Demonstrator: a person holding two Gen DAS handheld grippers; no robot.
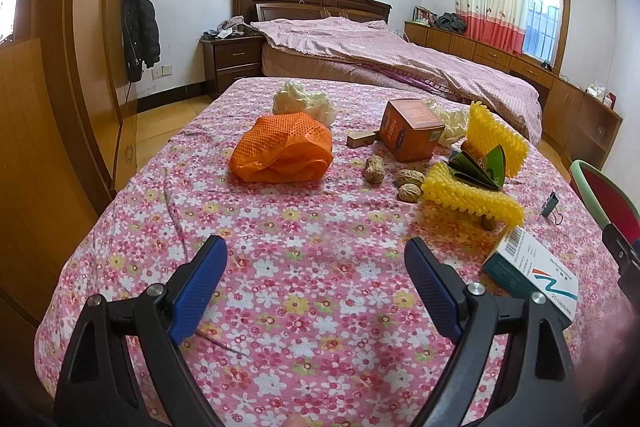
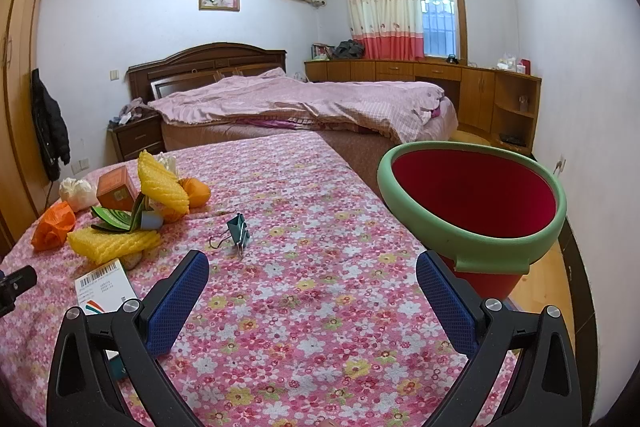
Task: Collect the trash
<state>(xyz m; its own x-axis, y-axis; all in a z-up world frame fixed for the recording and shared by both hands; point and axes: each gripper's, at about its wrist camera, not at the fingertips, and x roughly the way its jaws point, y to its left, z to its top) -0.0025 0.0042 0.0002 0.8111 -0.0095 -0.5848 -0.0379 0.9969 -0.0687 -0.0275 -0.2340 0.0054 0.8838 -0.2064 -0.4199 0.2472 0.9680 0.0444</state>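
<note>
Trash lies scattered on a floral-covered table (image 1: 280, 227): an orange plastic bag (image 1: 282, 151), a crumpled white bag (image 1: 304, 101), an orange carton (image 1: 412, 129), yellow foam netting (image 1: 472, 193), peanuts (image 1: 374, 169), a folded green wrapper (image 1: 478, 169) and a white-and-teal medicine box (image 1: 532, 273). A teal binder clip (image 2: 239, 229) rests mid-table. A red bin with a green rim (image 2: 472, 199) stands at the table's right edge. My left gripper (image 1: 316, 267) hovers open over bare cloth, short of the trash. My right gripper (image 2: 312, 279) is open too, left of the bin.
Beyond the table is a bed (image 2: 304, 99) with a pink quilt, a nightstand (image 1: 236, 61) and low wooden cabinets (image 2: 440, 75) under the window. Wardrobe doors (image 1: 52, 107) line the left side. Wood floor (image 2: 548, 279) shows to the right of the bin.
</note>
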